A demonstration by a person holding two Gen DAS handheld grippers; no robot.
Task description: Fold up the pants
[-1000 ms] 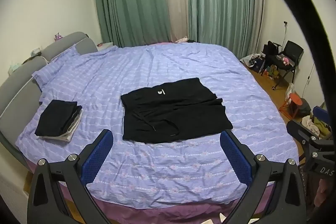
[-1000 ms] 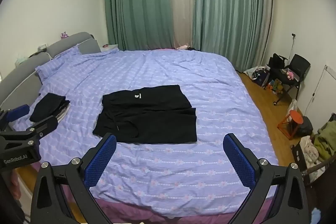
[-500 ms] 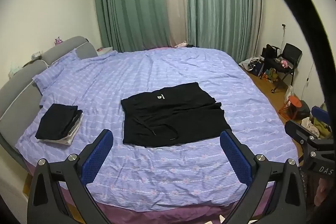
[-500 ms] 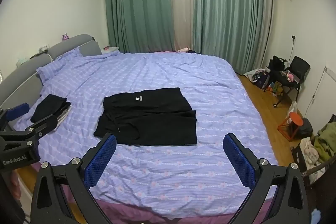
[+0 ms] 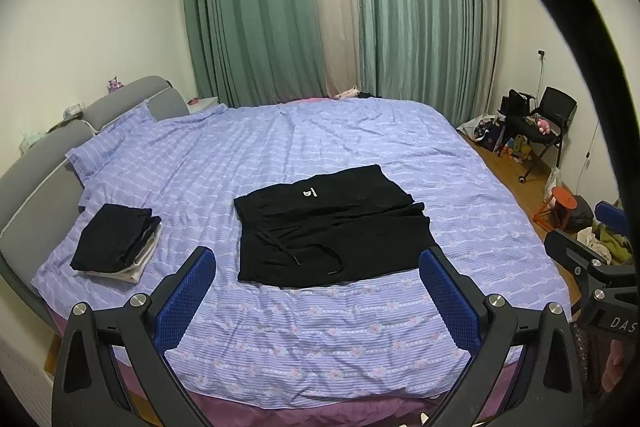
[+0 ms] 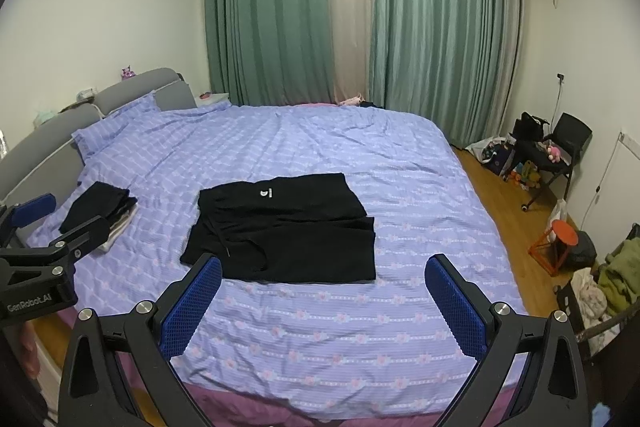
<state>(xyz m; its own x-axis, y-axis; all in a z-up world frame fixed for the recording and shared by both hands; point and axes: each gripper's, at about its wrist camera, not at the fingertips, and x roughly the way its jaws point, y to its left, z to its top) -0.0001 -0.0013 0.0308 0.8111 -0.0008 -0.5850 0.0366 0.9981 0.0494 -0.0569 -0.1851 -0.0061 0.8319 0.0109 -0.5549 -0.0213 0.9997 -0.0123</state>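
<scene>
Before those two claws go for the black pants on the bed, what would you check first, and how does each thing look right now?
1. Left gripper open and empty: ok.
2. Right gripper open and empty: ok.
3. Black pants lie flat on the bed, nothing on top: ok.
4. Pants within reach: not ok, both grippers are held back over the near edge of the bed, apart from the cloth.
5. Folded pile sits clear of the pants, to the left: ok.
6. Drawstring tucked in: not ok, it trails loose across the front.
</scene>
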